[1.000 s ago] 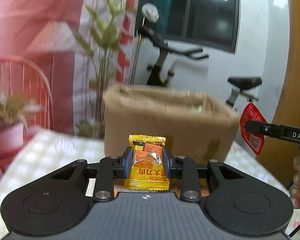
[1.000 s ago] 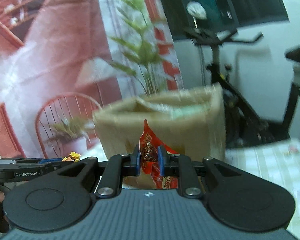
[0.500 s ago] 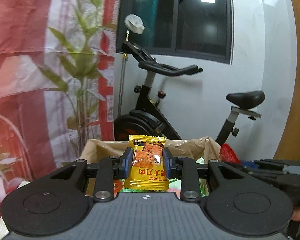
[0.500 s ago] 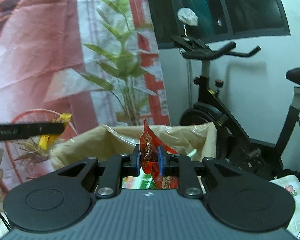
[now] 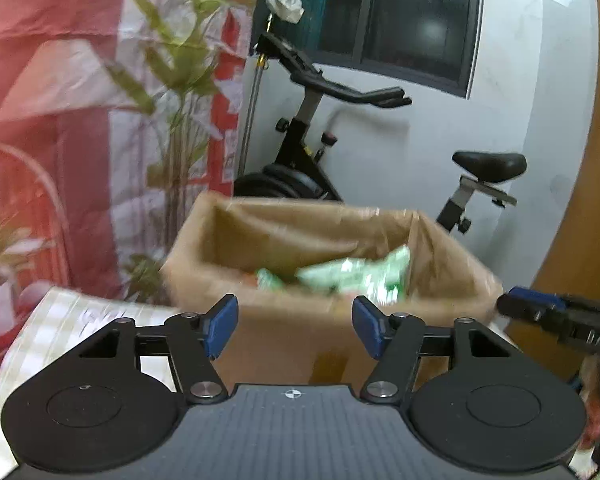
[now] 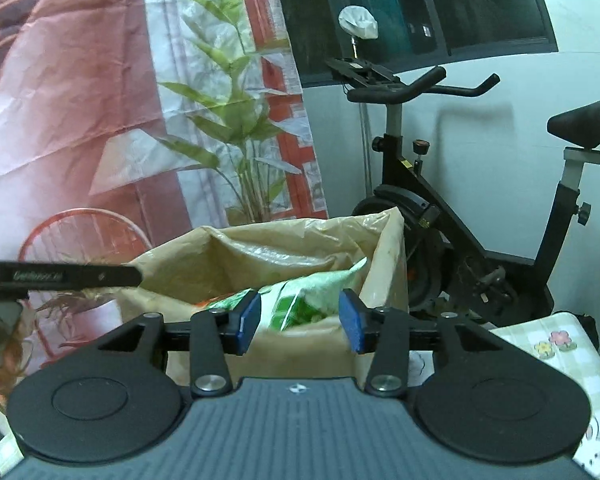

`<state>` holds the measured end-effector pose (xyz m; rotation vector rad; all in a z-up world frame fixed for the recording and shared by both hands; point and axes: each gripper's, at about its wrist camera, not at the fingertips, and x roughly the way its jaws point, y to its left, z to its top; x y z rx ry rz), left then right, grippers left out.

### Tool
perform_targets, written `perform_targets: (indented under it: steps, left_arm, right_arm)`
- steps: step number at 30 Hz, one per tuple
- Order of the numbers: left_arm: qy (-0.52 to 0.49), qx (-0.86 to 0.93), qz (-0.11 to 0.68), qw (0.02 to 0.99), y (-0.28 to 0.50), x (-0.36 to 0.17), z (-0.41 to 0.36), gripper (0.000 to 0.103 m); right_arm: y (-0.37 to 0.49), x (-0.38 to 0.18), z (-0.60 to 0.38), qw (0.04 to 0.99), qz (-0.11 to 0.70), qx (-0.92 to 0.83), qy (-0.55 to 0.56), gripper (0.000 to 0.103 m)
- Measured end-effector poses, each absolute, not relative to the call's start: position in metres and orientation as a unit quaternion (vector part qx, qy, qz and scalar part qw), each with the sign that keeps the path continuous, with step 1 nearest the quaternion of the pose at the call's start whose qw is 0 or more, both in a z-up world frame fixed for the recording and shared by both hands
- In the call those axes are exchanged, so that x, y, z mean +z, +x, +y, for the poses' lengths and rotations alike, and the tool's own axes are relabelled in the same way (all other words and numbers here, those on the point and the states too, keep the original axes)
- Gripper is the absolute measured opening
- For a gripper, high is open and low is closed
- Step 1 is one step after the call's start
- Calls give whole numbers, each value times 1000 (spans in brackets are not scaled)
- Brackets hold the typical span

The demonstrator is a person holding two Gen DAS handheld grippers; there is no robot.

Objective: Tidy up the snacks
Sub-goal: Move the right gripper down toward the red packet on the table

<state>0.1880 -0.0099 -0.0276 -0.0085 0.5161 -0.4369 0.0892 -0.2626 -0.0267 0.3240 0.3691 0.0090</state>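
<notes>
Green snack packets (image 5: pixel 352 276) lie piled inside the brown box (image 5: pixel 284 332), which is lined with a tan plastic bag (image 6: pixel 260 248); right wrist view shows the same green packets (image 6: pixel 300 300) standing up above the near wall. A bit of orange shows at the pile's left edge, too blurred to identify.

Left gripper (image 5: pixel 294 326): jaws have just been opening, now stand about half apart, nothing between the blue pads, held in front of the box's near wall.

Right gripper (image 6: pixel 298 318): jaws have just been opening, now moderately apart, empty; green packets are seen through the gap but lie beyond it, inside the box.

Box sits on a counter with a checked cloth (image 6: pixel 560 344). Behind it: exercise bike (image 6: pixel 412 208), leafy plant (image 6: pixel 236 120), red-and-white backdrop (image 5: pixel 60 80). Left view is motion-blurred.
</notes>
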Motion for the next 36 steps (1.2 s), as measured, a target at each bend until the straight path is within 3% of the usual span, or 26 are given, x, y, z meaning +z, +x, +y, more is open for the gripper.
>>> perform_targets:
  steps: [6,14,19,23,36]
  left_arm:
    - [7,-180,280,943,133,-52,29,66]
    - [14,-184,328,927,101,-99,38,66]
    - [-8,-185,347,919,98,-119,42,66]
    - [-17,-183,355,917,97,-128,45,66]
    - [-27,-183,359,915,91,-136,44,66]
  right_arm:
    - [44,-55,-242,958,223,13,182,50]
    - [21,-131,-196,915,365,72,154,51]
    - [15,-164,-168,892,428,130,62,63]
    - [8,-169,-153,888,428,166,9,77]
    - [5,-162,-123,880,434,189,18,77]
